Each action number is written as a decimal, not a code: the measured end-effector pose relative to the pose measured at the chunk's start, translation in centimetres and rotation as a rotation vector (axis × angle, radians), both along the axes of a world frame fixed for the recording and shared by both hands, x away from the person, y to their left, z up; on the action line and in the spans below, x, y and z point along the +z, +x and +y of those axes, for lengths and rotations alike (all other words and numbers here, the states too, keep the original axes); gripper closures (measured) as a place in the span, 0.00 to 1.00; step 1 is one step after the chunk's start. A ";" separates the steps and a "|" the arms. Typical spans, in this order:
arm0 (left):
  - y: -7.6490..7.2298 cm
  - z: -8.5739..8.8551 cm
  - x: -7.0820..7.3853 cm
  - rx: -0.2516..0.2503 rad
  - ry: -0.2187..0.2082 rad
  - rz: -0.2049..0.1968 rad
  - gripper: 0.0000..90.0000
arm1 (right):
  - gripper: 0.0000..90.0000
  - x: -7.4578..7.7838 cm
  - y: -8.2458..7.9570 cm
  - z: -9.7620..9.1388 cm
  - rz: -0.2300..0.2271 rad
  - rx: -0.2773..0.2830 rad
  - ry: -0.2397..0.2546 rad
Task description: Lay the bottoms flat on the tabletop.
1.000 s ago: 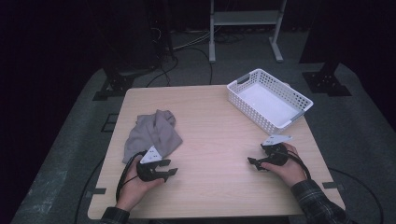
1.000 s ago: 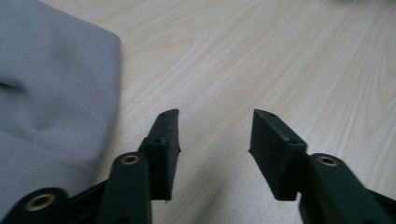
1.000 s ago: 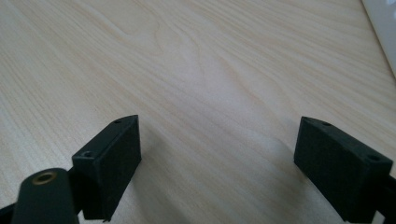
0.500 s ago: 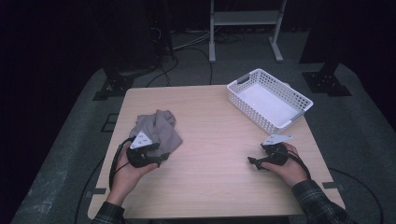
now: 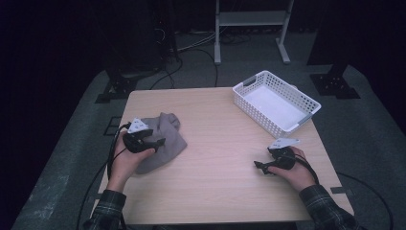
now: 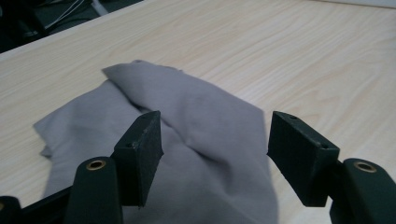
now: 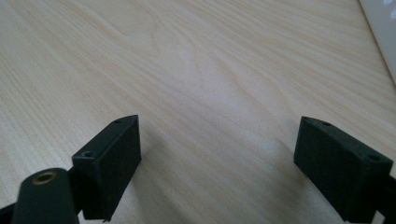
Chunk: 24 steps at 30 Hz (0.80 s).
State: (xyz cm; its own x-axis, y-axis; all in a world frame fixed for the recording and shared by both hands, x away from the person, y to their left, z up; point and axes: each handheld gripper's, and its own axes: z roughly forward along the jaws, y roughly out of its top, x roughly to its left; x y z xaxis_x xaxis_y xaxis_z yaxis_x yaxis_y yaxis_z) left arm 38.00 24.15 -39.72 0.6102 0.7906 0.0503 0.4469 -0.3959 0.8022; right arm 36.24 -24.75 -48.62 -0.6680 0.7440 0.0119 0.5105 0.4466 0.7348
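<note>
Fingers (image 6: 212, 163) of left hand (image 5: 125, 160) spread above cloth (image 5: 165, 141).

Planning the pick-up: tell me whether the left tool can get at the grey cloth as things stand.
Probably yes. The left tool hangs over the grey cloth, its jaws just opened, nothing gripped. Nothing lies between them; the white basket and right tool are far off.

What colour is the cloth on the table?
Plain grey cloth; the left gripper view shows it best.
</note>
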 end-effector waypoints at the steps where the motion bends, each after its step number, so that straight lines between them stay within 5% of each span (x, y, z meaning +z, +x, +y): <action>1: 0.3 0.3 0.0 0.009 -0.006 0.003 0.38 | 0.15 0.0 0.0 0.0 0.000 0.000 0.000; 14: 3.2 2.8 -2.3 0.104 -0.025 0.066 0.36 | 0.15 0.0 0.0 0.0 0.000 0.000 0.000; 19: 3.1 3.3 -3.3 0.123 -0.015 0.062 0.53 | 0.15 0.0 0.1 0.0 0.001 -0.001 0.000; 24: 3.0 3.5 -3.5 0.130 -0.056 0.085 0.77 | 0.15 0.0 0.1 0.0 0.001 -0.001 0.000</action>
State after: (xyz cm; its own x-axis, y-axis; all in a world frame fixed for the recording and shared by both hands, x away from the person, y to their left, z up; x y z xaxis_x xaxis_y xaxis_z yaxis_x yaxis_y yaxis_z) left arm 40.99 27.68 -43.23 0.5027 0.8634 -0.0433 0.5589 -0.2863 0.7782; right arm 36.30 -24.73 -48.61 -0.6674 0.7446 0.0121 0.5115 0.4465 0.7342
